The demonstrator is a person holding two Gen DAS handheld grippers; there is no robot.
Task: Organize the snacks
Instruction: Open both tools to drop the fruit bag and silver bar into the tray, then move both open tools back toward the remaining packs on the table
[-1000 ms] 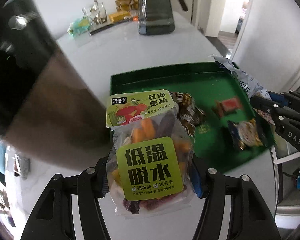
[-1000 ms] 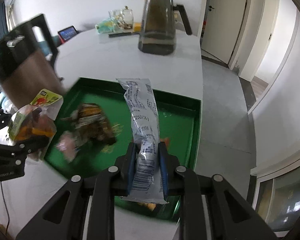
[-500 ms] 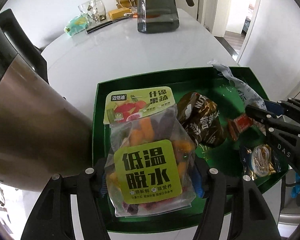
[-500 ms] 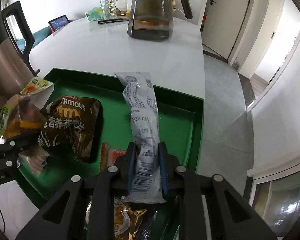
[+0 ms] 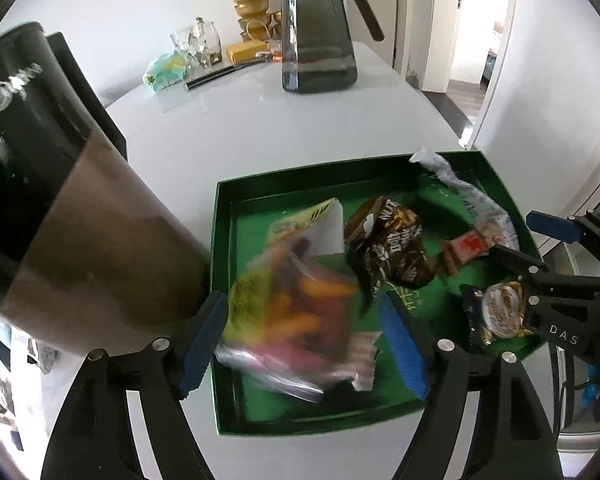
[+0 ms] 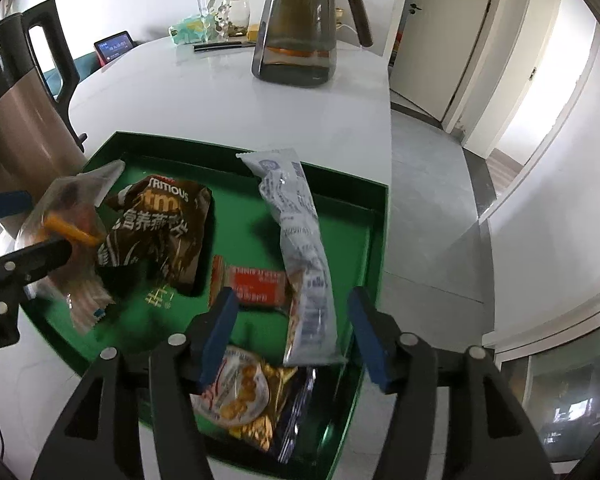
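Observation:
A green tray [image 5: 221,240] [image 6: 376,240] on the white table holds several snacks. My left gripper [image 5: 304,344] is open over the tray's near left part. The clear bag of dried fruit chips [image 5: 296,304] [image 6: 64,216] lies blurred between the jaws, free of them. My right gripper [image 6: 290,330] is open over the tray's right side. The long silver-white packet [image 6: 300,248] [image 5: 476,204] lies between its jaws, not clamped. A brown oat snack bag [image 5: 388,244] [image 6: 160,228], a small red packet [image 6: 256,284] [image 5: 466,250] and a gold-blue packet [image 6: 244,396] [image 5: 496,312] also lie in the tray.
A brown-and-black kettle [image 5: 60,208] [image 6: 16,120] stands just left of the tray. A dark glass jug [image 5: 316,28] [image 6: 304,24] stands at the far side of the table, with glass jars [image 5: 196,44] and a teal packet [image 5: 162,72] behind. The table edge and floor [image 6: 428,200] lie to the right.
Both grippers have opened and let go. The dried fruit bag has dropped into the tray's left part. The silver packet now rests in the tray's right part.

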